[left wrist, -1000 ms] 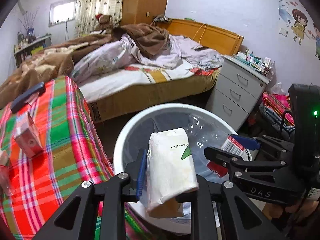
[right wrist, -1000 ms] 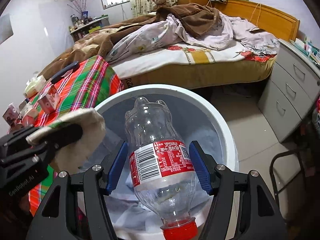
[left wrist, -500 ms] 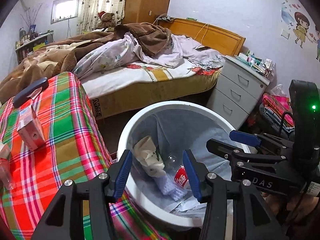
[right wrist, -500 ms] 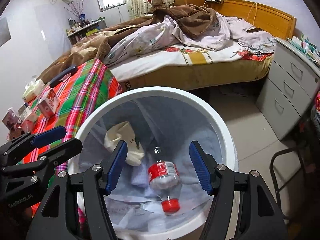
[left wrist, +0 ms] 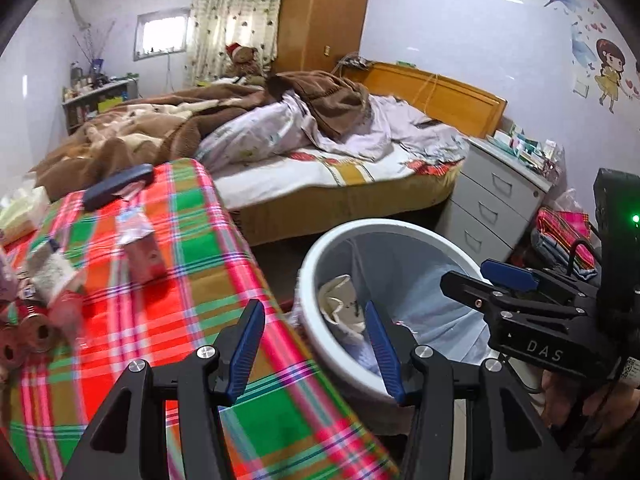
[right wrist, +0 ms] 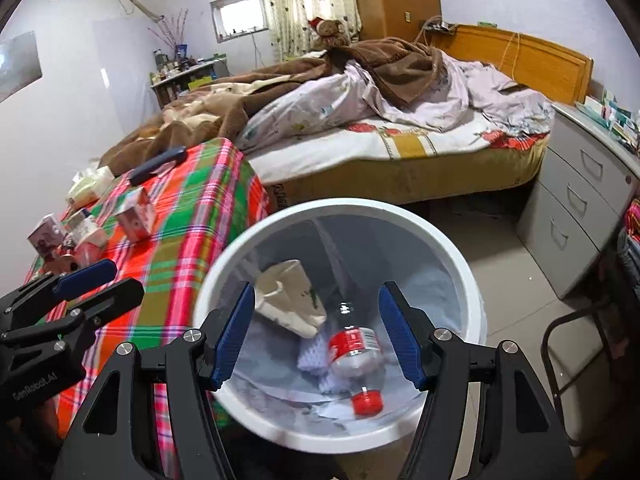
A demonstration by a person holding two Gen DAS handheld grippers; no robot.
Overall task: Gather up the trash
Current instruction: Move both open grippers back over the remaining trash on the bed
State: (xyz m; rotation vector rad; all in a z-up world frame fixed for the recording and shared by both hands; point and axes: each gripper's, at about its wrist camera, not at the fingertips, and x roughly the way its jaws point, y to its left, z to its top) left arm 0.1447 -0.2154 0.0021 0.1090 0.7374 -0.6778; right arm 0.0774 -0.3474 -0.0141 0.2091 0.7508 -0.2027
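Note:
A white round bin (right wrist: 472, 280) with a pale liner stands on the floor beside the plaid table. Inside it lie a crumpled white paper bag (right wrist: 292, 300) and a clear plastic bottle (right wrist: 354, 350) with a red label and red cap. My right gripper (right wrist: 316, 336) hangs open above the bin with nothing between its blue pads. My left gripper (left wrist: 316, 346) is open and empty over the table's edge, next to the bin (left wrist: 316, 344), where the paper bag (left wrist: 340, 308) shows. More small cartons (left wrist: 140, 248) and packets lie on the plaid cloth (left wrist: 200, 280).
Several cartons (right wrist: 134, 214), a tissue pack (right wrist: 88, 186) and a dark case (right wrist: 158, 164) sit on the table. Behind is an unmade bed (right wrist: 380, 132); grey drawers (right wrist: 576, 216) stand at right. A black chair frame (right wrist: 572, 344) is near the bin.
Both grippers let go: the paper bag and the bottle dropped into the bin. The left gripper then swung left toward the table and rose; the right one lifted a little.

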